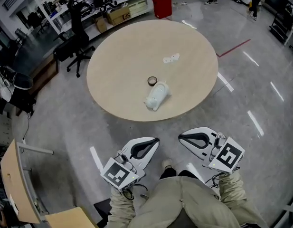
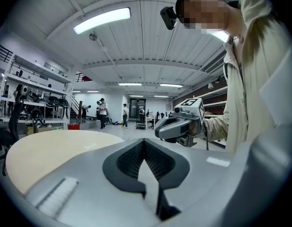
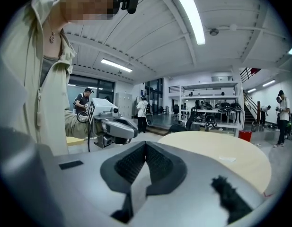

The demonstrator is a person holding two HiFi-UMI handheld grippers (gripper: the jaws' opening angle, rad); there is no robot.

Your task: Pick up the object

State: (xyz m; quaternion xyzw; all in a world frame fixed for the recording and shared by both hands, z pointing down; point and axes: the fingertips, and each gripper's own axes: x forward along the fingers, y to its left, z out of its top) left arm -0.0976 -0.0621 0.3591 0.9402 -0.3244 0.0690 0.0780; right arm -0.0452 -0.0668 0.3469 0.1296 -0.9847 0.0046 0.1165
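**Regions Unresolved or Cropped**

Head view: the small white flat item (image 1: 171, 58) and the dark round ring (image 1: 152, 80) on the round beige wooden table (image 1: 118, 65) are too small to identify. The person's beige sleeves (image 1: 231, 190) and the light wooden desk (image 1: 12, 184) run past the bottom edge.

This looks like a large robotics lab or workshop hall: a glossy grey concrete floor (image 1: 260, 94), white metal shelving racks (image 1: 49, 11) loaded with equipment, brown cardboard boxes (image 1: 118, 15), a black swivel office chair (image 1: 77, 46), long ceiling strip lights (image 2: 101, 20), and a round pale wooden table (image 1: 132, 51) standing in the open space, with people standing (image 2: 102, 112) far back.
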